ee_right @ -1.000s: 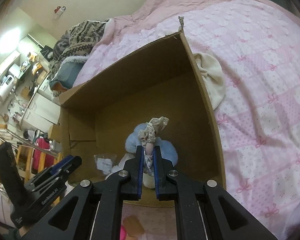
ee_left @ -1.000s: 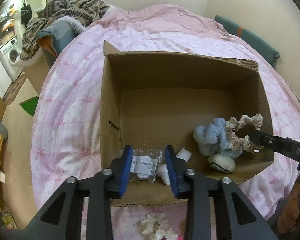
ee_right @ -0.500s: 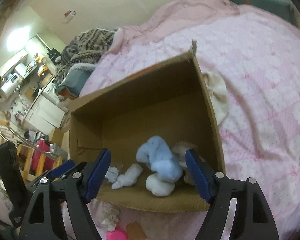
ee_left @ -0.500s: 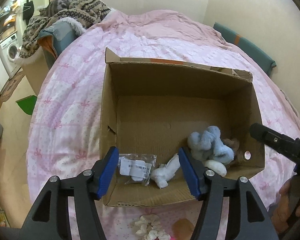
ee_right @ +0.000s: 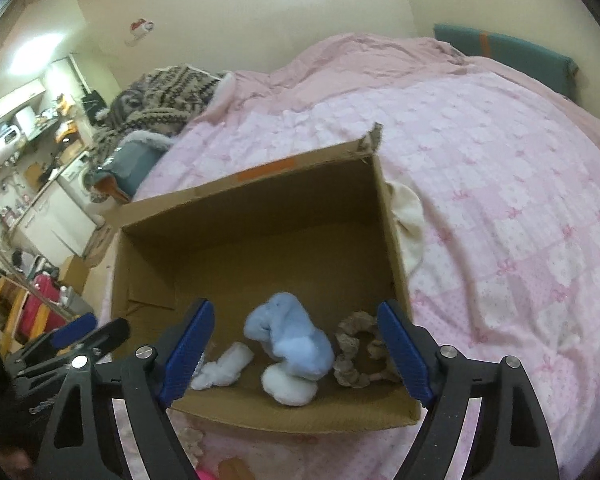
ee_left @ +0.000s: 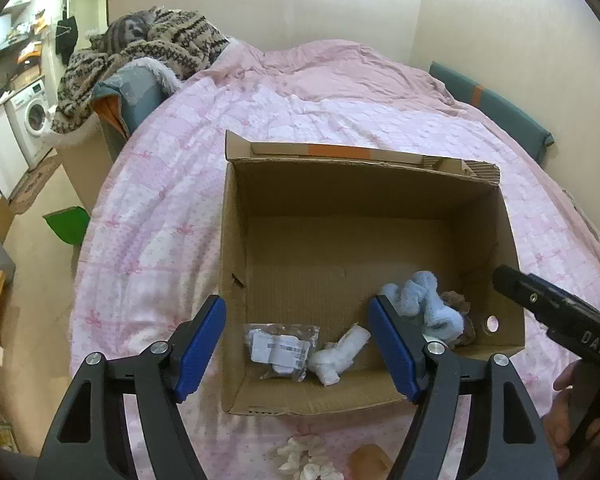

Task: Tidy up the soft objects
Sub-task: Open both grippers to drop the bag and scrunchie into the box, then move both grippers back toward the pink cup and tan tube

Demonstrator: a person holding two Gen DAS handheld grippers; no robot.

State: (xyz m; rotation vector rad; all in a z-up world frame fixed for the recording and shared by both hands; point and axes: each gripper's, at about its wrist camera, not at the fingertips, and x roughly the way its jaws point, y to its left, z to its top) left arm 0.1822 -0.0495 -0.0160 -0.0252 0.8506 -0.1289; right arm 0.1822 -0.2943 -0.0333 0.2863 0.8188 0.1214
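Since one second ago, both grippers have released and drawn back: we see the left gripper (ee_left: 298,350), formerly narrowed over the plastic packet (ee_left: 279,350), now with its fingers spread wide and empty, straddling the near left part of the cardboard box (ee_left: 236,240). Our right gripper (ee_right: 296,354), which earlier pinched the beige scrunchie (ee_right: 350,354), now has its fingers wide apart, holding nothing. That scrunchie lies on the box floor in the near right corner, just beside the light blue plush (ee_right: 290,338). A white rounded piece (ee_right: 288,388) touches the plush on the near side, and a white rolled sock (ee_right: 224,366) lies to its left; the packet rests left of the sock near the front wall. The box stands open on the pink quilt (ee_left: 172,208). Outside the box, a cream cloth (ee_right: 408,224) lies against its right wall, and a white scrunchie (ee_left: 304,458) rests on the quilt in front of it.
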